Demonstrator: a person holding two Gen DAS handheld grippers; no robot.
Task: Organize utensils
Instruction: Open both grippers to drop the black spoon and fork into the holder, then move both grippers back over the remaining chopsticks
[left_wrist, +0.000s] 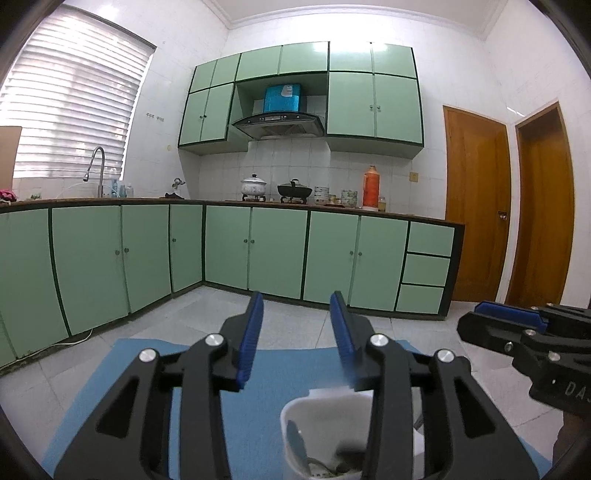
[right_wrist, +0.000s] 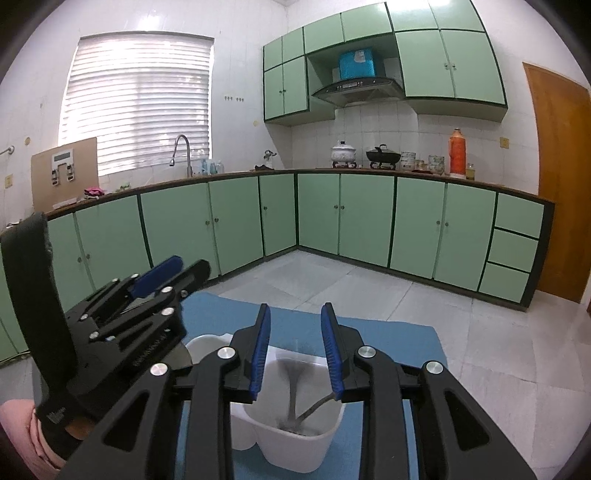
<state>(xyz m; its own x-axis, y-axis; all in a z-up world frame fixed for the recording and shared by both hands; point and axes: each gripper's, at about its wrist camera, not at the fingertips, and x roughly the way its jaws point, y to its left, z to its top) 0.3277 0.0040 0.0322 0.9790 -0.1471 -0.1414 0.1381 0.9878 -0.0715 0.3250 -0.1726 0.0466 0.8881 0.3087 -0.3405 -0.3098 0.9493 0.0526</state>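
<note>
A white utensil holder (right_wrist: 295, 439) stands on a blue mat (right_wrist: 388, 339). In the right wrist view metal utensils (right_wrist: 293, 398) lean inside its front compartment. My right gripper (right_wrist: 295, 350) hovers just above it, open and empty. My left gripper (left_wrist: 295, 339) is open and empty above the same holder (left_wrist: 325, 428), which shows a spoon-like utensil (left_wrist: 297, 446) inside. The left gripper also shows in the right wrist view (right_wrist: 162, 273), at the left beside the holder. The right gripper shows in the left wrist view (left_wrist: 517, 317), at the right.
Green base cabinets (left_wrist: 258, 251) run along two walls beyond the tiled floor (right_wrist: 498, 332). The counter holds a sink faucet (left_wrist: 96, 166), pots (left_wrist: 255, 186) and an orange thermos (left_wrist: 370, 188). Wooden doors (left_wrist: 476, 206) stand at the right.
</note>
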